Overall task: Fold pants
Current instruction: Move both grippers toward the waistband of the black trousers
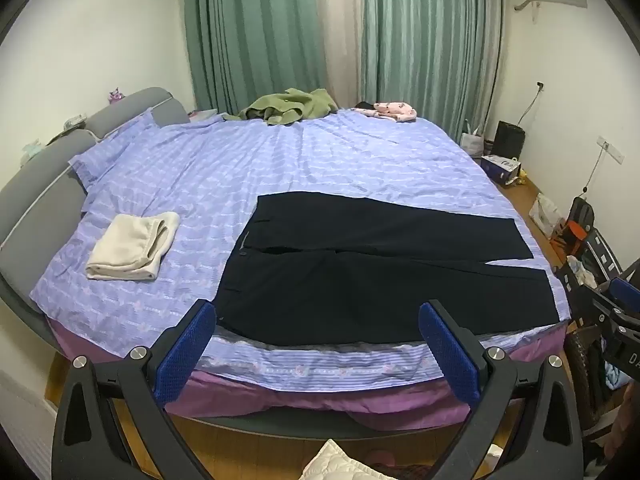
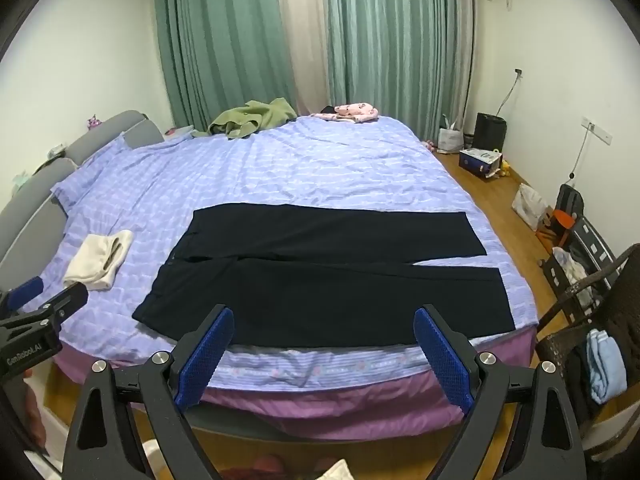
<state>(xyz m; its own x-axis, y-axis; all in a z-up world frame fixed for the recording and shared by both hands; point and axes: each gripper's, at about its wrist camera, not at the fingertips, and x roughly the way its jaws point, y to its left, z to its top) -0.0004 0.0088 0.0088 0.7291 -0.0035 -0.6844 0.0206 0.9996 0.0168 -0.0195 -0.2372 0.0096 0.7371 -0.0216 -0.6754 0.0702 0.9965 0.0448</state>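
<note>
Both grippers, left gripper (image 1: 318,322) and right gripper (image 2: 324,326), gape wide and empty above the wooden floor (image 2: 492,192). Black pants (image 2: 320,276) lie flat near the bed (image 2: 320,160) edge. Green curtains (image 2: 224,40) hang far behind.

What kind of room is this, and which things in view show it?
Most likely a home bedroom: a large bed with a padded headboard, green curtains behind it, and clothes lying about, such as the black pants.

folded cream towel (image 1: 132,248) on bed (image 1: 320,152); green garment (image 1: 288,106) by curtains (image 1: 256,28)
</note>
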